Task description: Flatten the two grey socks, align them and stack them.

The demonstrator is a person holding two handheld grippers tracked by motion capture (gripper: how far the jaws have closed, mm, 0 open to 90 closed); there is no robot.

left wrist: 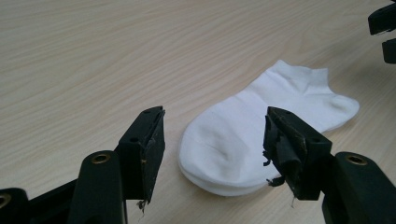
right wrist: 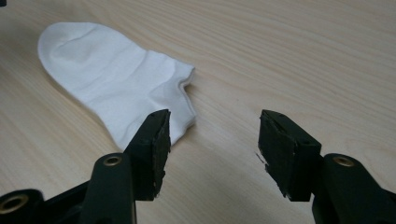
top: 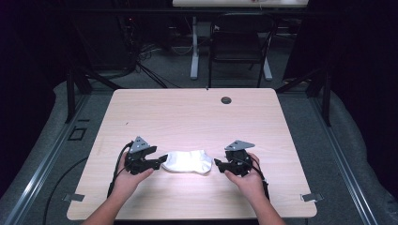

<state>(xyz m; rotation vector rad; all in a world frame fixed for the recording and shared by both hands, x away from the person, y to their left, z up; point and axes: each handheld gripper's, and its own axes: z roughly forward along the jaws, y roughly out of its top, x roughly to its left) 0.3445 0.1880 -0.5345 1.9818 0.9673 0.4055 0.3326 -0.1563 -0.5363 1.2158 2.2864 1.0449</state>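
A white ankle sock (top: 187,161) lies flat on the wooden table (top: 187,112), toe end to the left and cuff to the right; layered edges at the toe suggest a second sock beneath. My left gripper (top: 162,160) sits at the toe end, open. In the left gripper view the sock (left wrist: 261,126) lies ahead of and partly between the spread jaws of that gripper (left wrist: 215,135), untouched by the pads. My right gripper (top: 218,164) stands open just off the cuff end. In the right gripper view the sock's (right wrist: 116,79) cuff edge lies by the left jaw of that gripper (right wrist: 212,135).
A round cable hole (top: 226,100) sits near the table's far edge. Beyond the table stand a black chair (top: 239,42) and a white desk leg (top: 194,51). Bare wood stretches behind the sock. The other gripper's jaws (left wrist: 384,32) poke in at the left gripper view's top right.
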